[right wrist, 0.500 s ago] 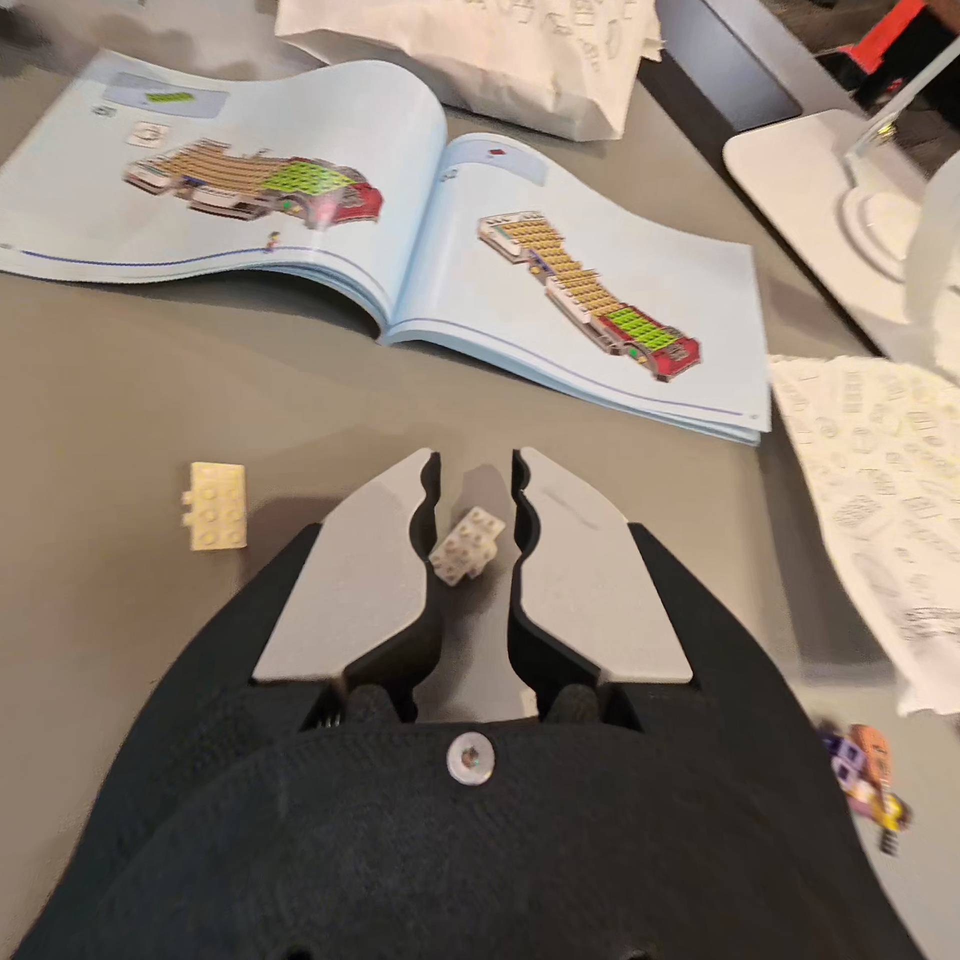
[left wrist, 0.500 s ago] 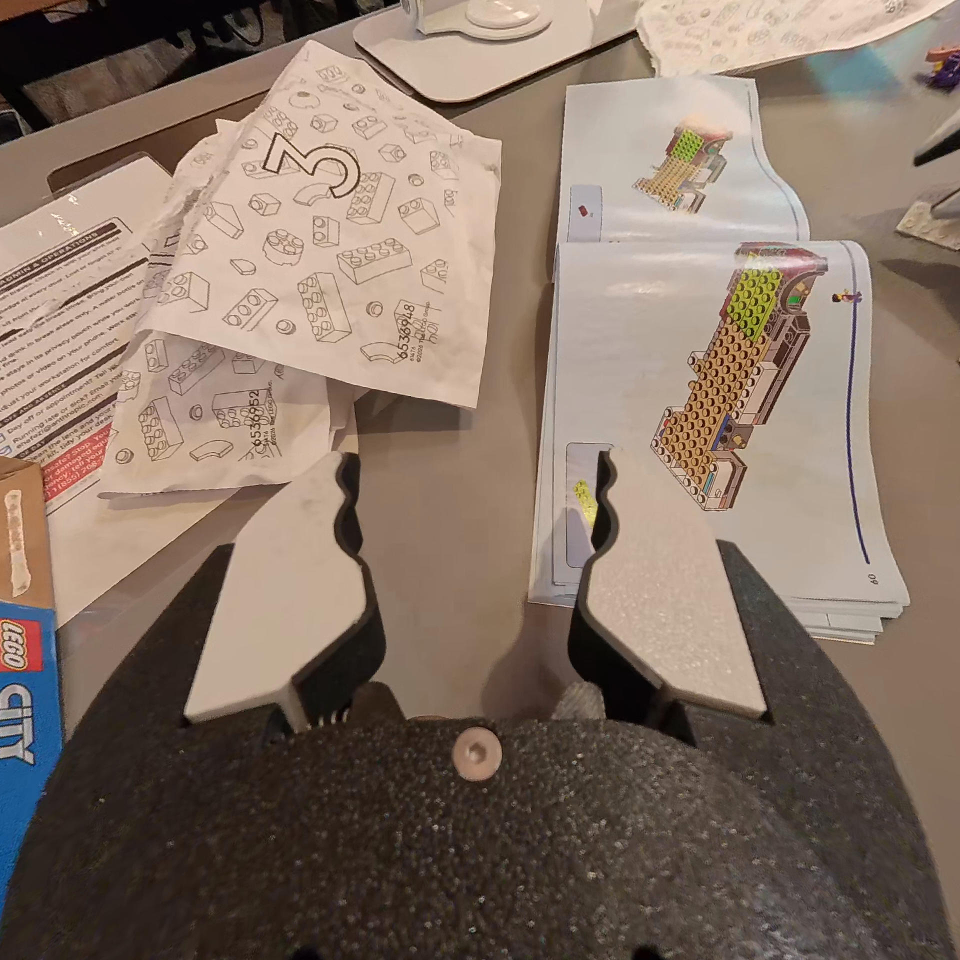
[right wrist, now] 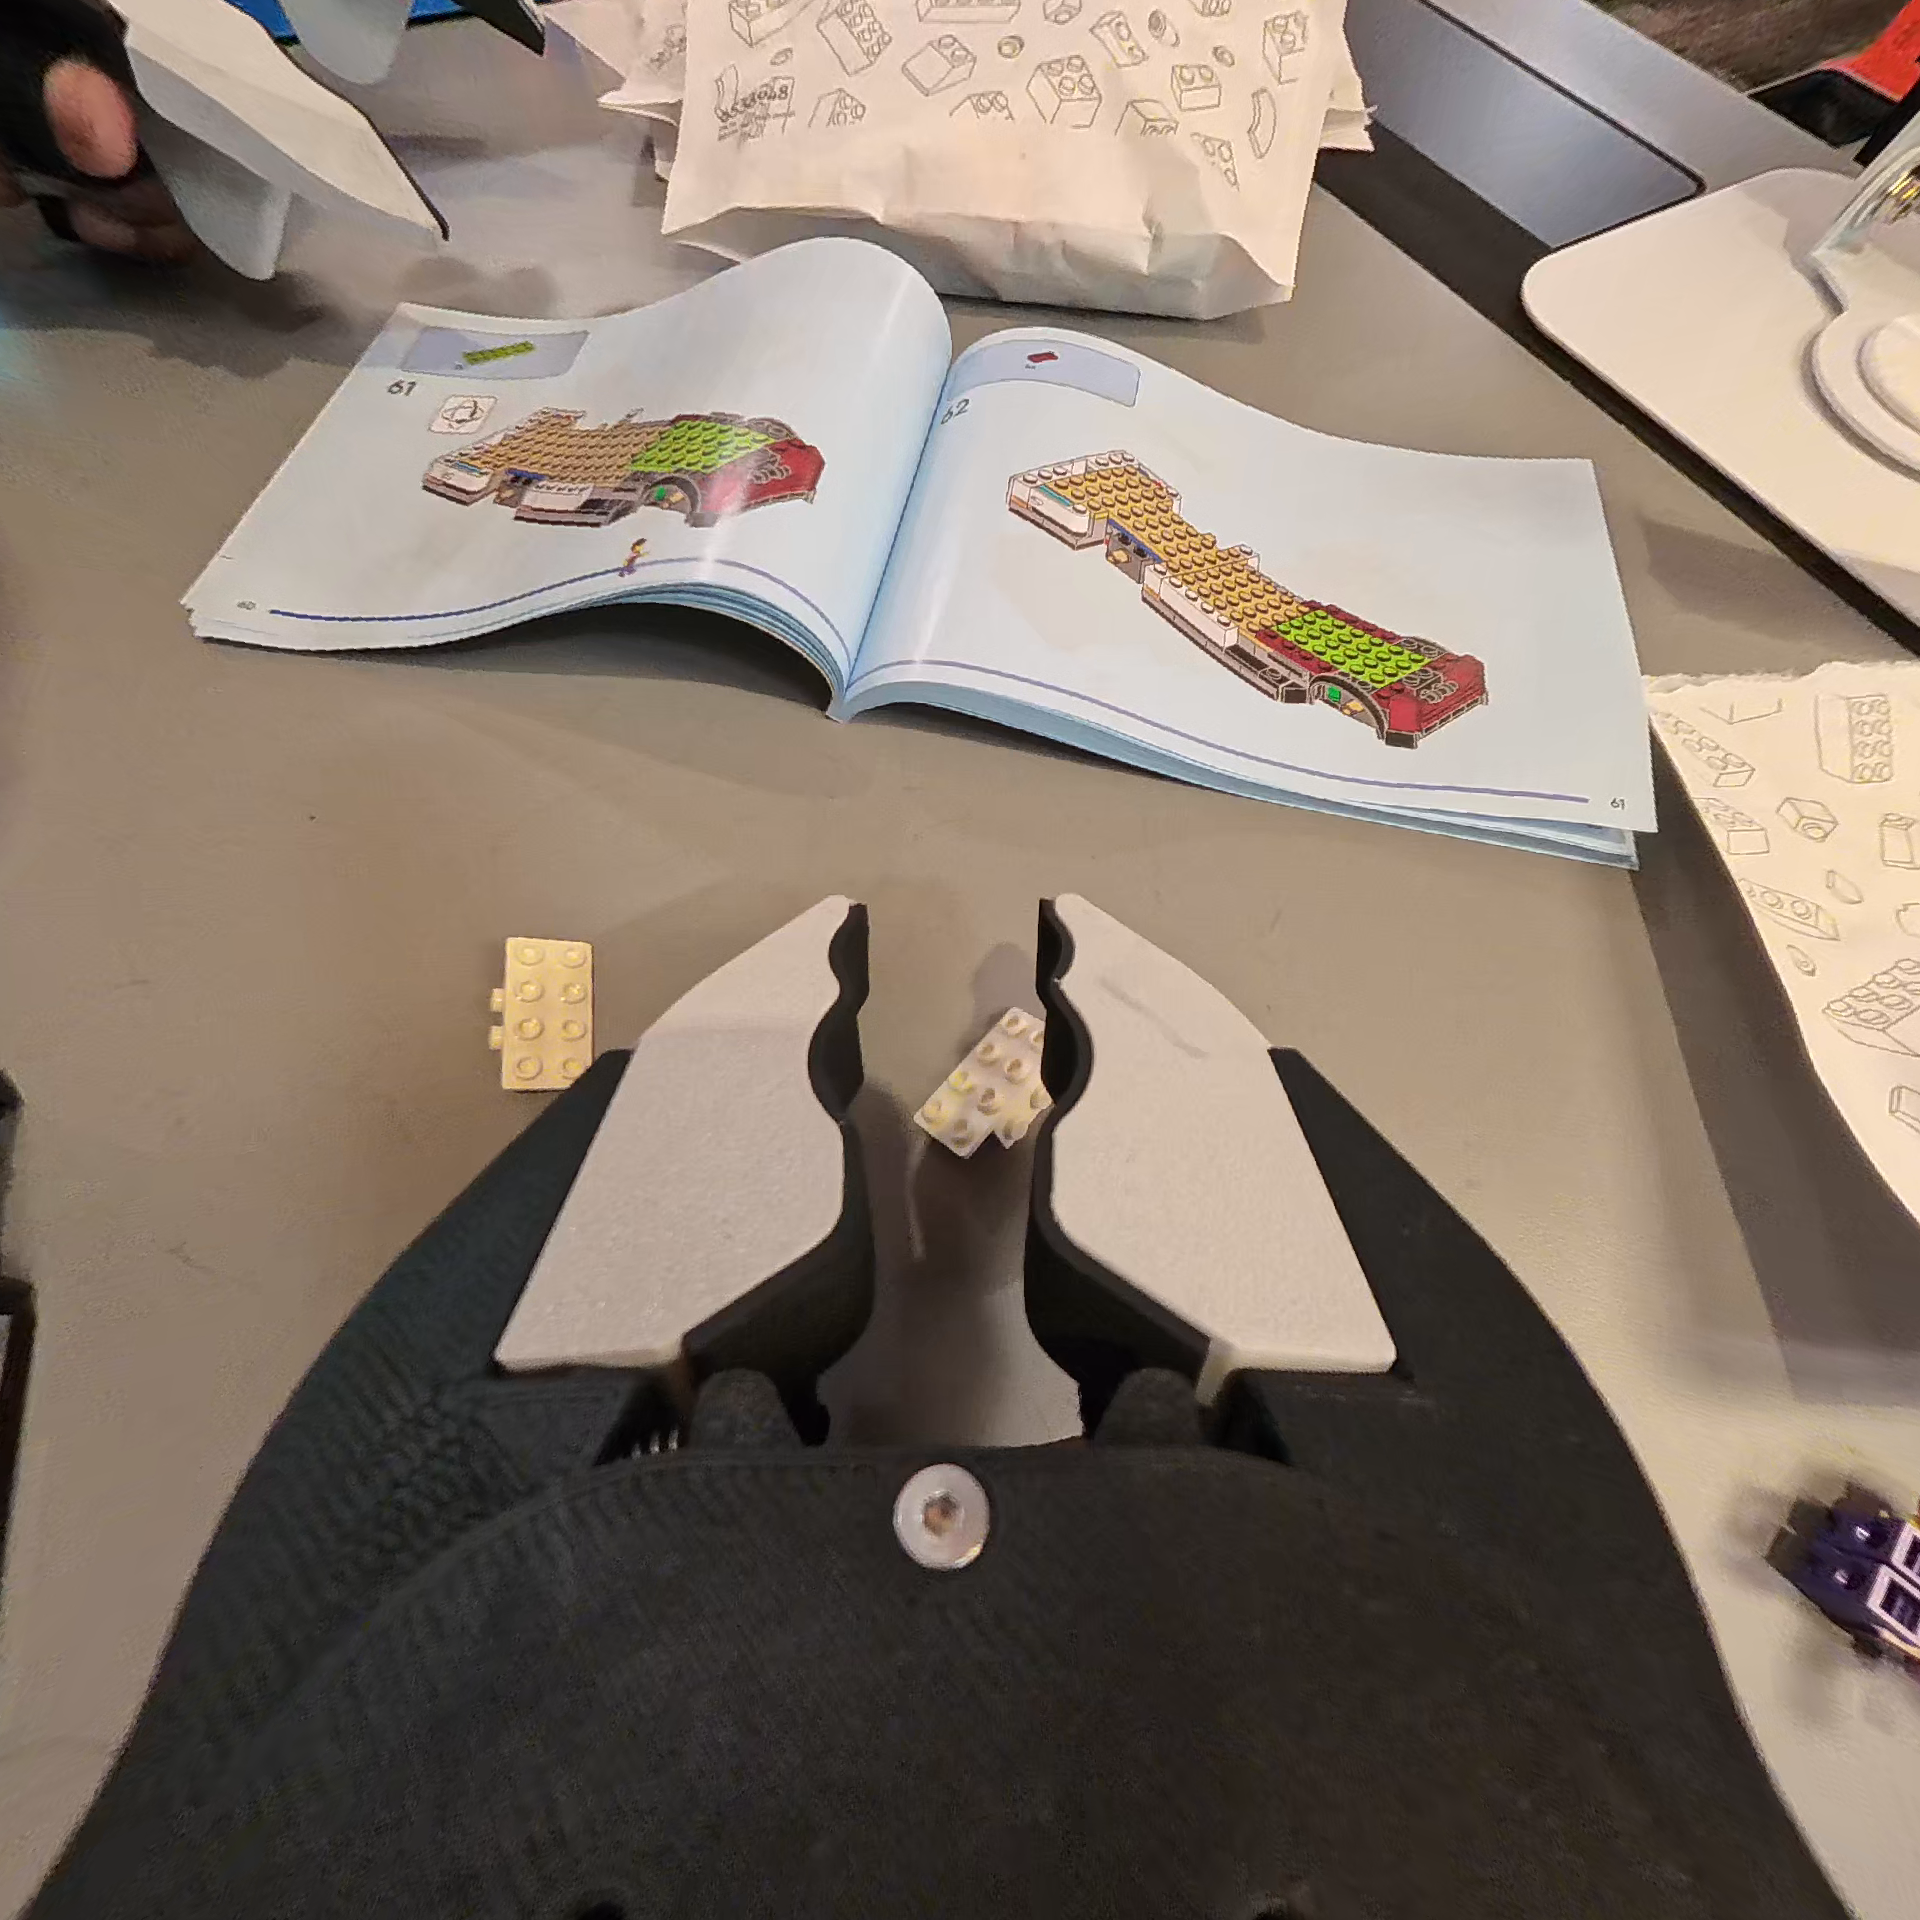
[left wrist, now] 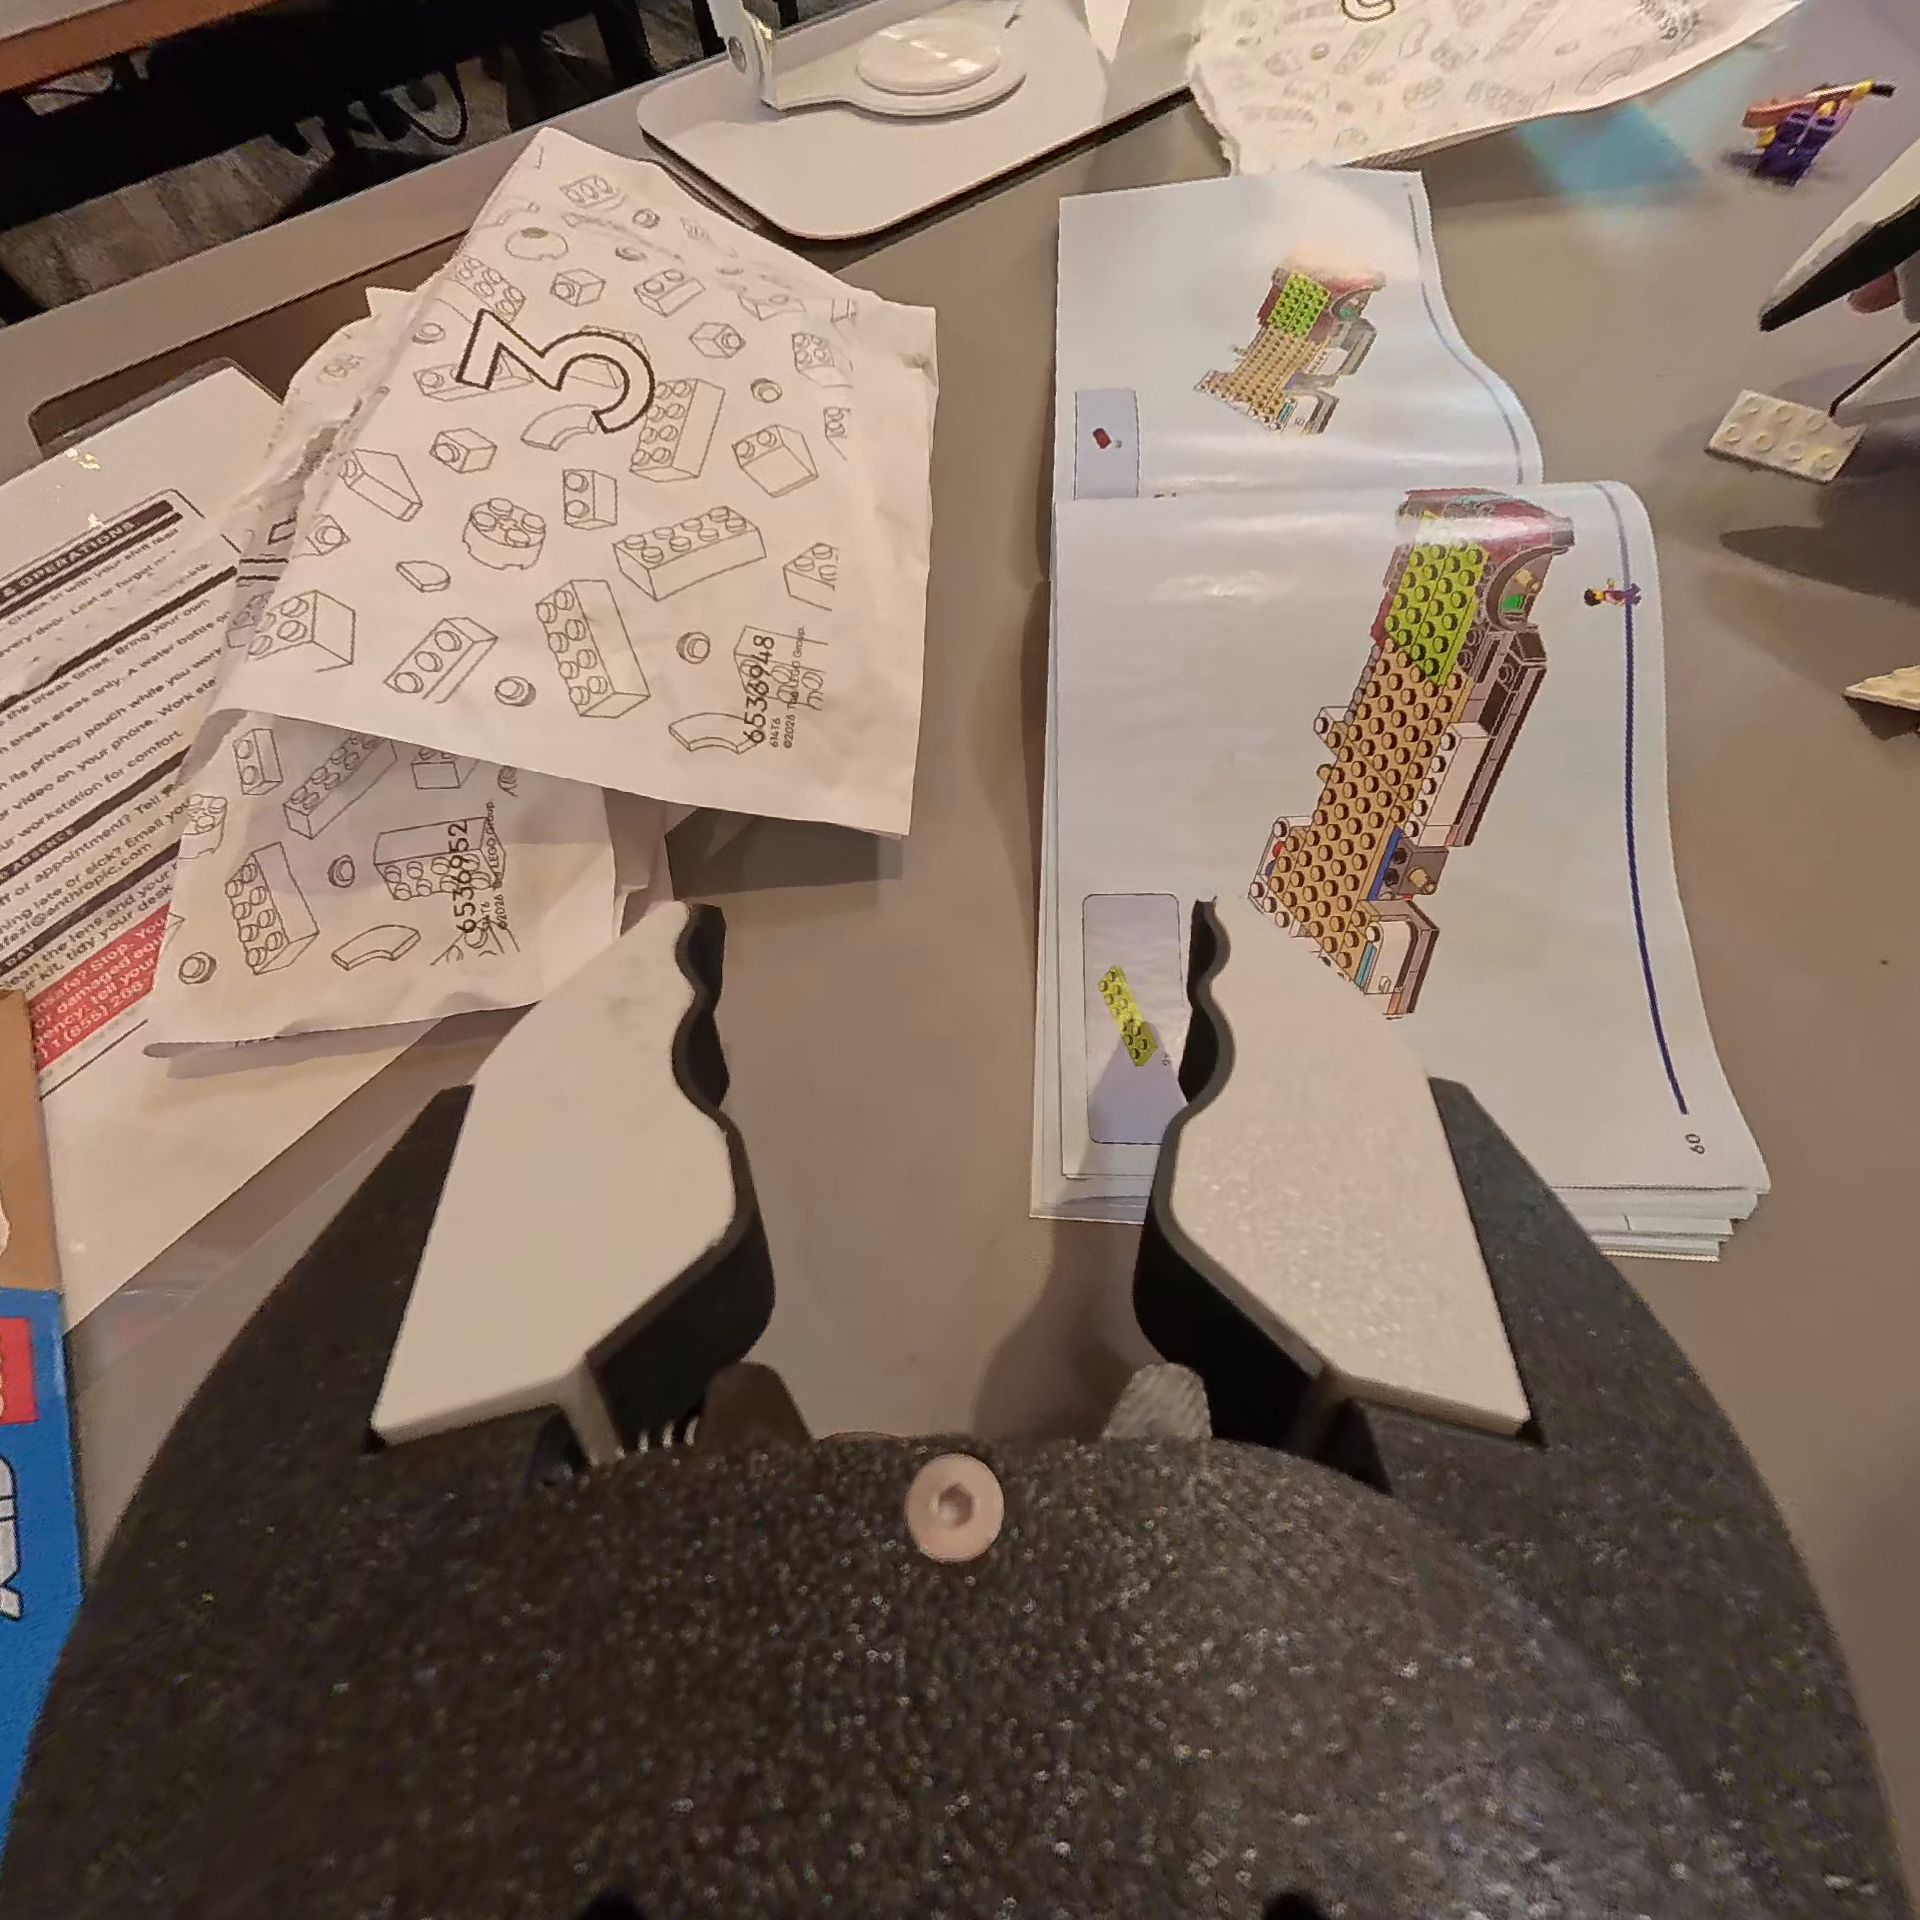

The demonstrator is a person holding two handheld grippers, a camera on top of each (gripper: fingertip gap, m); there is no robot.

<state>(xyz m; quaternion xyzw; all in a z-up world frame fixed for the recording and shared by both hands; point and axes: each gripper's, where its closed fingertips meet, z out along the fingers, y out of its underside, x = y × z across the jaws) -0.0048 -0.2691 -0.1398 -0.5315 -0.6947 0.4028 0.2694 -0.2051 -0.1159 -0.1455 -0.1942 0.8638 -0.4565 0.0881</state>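
On a grey table [right wrist: 312, 831], the right gripper [right wrist: 945, 925] stood with its jaws part-spread, wider than half a second before, around a small white studded piece [right wrist: 987, 1086]. The piece lay tilted in the gap and had shifted toward the right-hand pad, touching it, with clear space to the left-hand pad; it was not pinched. The left gripper [left wrist: 951, 920] hung with its jaws spread wide on nothing over bare table, much as before.

An open instruction booklet [right wrist: 1299, 520], pale blue with pictures of a tan, lime and dark red build, lay at 12 o'clock from the right gripper, a band of bare table between them. In the left wrist view the same booklet [left wrist: 1195, 675] lay at 1 o'clock, its near corner under the right-hand finger [left wrist: 1299, 1195]. Crumpled white paper bags [left wrist: 623, 520] printed with brick outlines sat at 11 o'clock, one edge just beside the left-hand finger [left wrist: 582, 1195]. A strip of bare table ran between bags and booklet toward a white flat stand base [left wrist: 883, 156] at 12 o'clock.

A cream studded plate [right wrist: 545, 1013], flat and studs up, lay at 10 o'clock, just beside the right gripper's left-hand finger. A small purple toy figure [right wrist: 1860, 1579] lay at 4 o'clock near the frame edge.
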